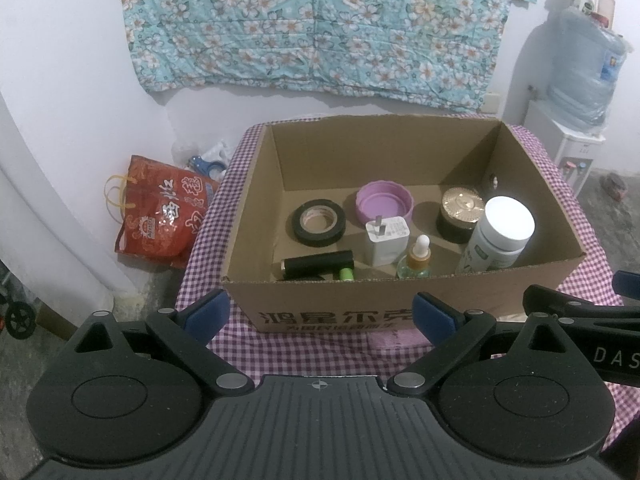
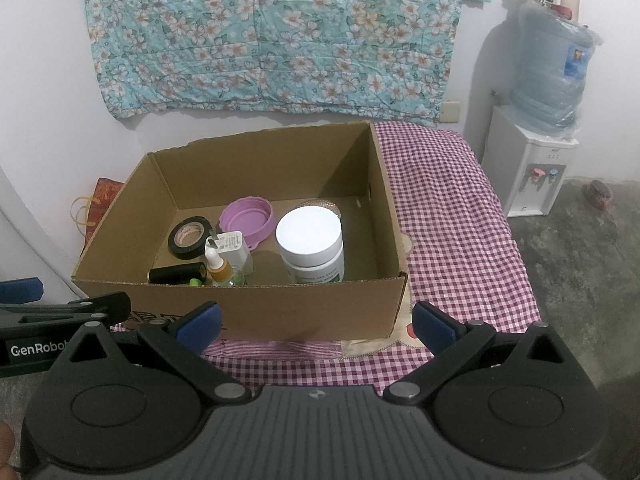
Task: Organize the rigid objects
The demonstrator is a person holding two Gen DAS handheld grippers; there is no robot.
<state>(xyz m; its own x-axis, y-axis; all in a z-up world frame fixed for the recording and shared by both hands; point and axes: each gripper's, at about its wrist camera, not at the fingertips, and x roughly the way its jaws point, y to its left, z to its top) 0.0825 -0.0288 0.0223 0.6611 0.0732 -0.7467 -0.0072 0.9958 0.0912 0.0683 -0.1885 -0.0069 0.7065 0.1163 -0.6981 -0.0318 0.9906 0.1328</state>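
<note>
An open cardboard box (image 1: 360, 304) (image 2: 260, 308) stands on a purple checked tablecloth. Inside lie a black tape roll (image 1: 320, 222) (image 2: 190, 237), a purple lid (image 1: 384, 202) (image 2: 248, 220), a white charger (image 1: 386, 242) (image 2: 232, 250), a dropper bottle (image 1: 416, 262) (image 2: 220, 268), a black cylinder (image 1: 316, 264) (image 2: 176, 274), a green battery (image 1: 346, 274), a gold-lidded jar (image 1: 460, 210) and a white-capped bottle (image 1: 500, 236) (image 2: 312, 244). My left gripper (image 1: 322, 312) is open and empty before the box's front wall. My right gripper (image 2: 316, 324) is open and empty at the box's front right corner.
The tablecloth (image 2: 452, 220) stretches bare to the right of the box. A red bag (image 1: 160, 216) lies on the floor at left. A water dispenser (image 2: 532, 168) stands at right. A floral cloth (image 1: 320, 24) hangs on the wall behind.
</note>
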